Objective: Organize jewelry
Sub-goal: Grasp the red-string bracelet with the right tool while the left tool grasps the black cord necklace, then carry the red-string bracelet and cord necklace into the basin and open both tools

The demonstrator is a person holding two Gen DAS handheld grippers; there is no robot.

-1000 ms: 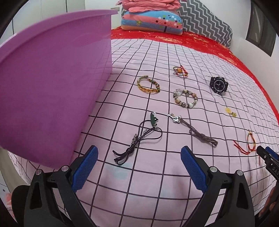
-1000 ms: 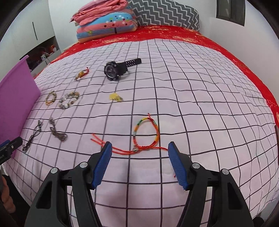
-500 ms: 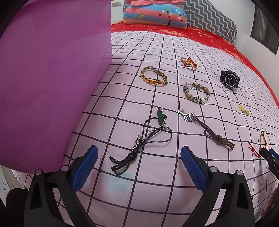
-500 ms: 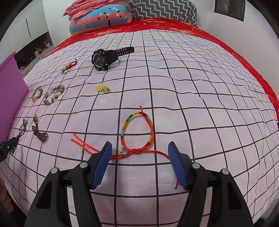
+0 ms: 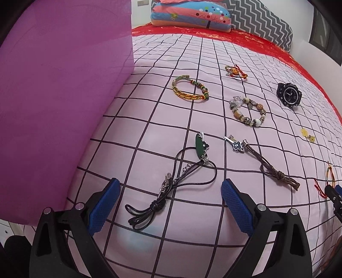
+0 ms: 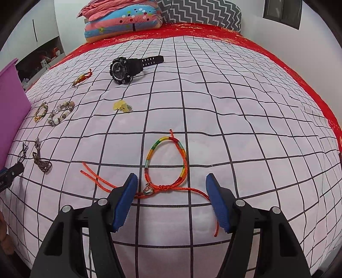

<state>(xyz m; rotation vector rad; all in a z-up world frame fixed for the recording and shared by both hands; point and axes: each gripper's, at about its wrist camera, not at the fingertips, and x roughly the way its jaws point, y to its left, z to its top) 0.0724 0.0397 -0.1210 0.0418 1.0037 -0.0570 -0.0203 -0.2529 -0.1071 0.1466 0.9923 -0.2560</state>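
Observation:
On the pink checked bedspread [image 5: 149, 119], a black cord necklace with a green pendant [image 5: 181, 177] lies between the fingers of my left gripper [image 5: 171, 192], which is open and holds nothing. A brown cord with a key charm [image 5: 263, 162] lies just to its right. My right gripper [image 6: 172, 186] is open over the knot of a rainbow string bracelet [image 6: 166, 162], whose orange tails run out past both fingers. Further off lie a gold braided bracelet [image 5: 189, 90], a beaded bracelet [image 5: 248, 111], a black watch [image 6: 126, 67], yellow earrings [image 6: 121, 106] and a small red charm bracelet [image 6: 82, 78].
A tall purple bin [image 5: 64, 85] stands at the bed's left edge, close beside the left gripper. Folded blankets [image 6: 121, 21] and a zigzag pillow [image 6: 203, 10] are at the far end on a red cover [image 6: 213, 30]. A white wall runs along the right.
Both grippers have come down and closer to the bedspread; the necklace and the rainbow bracelet now lie nearer the fingertips. The jaws' width has not changed.

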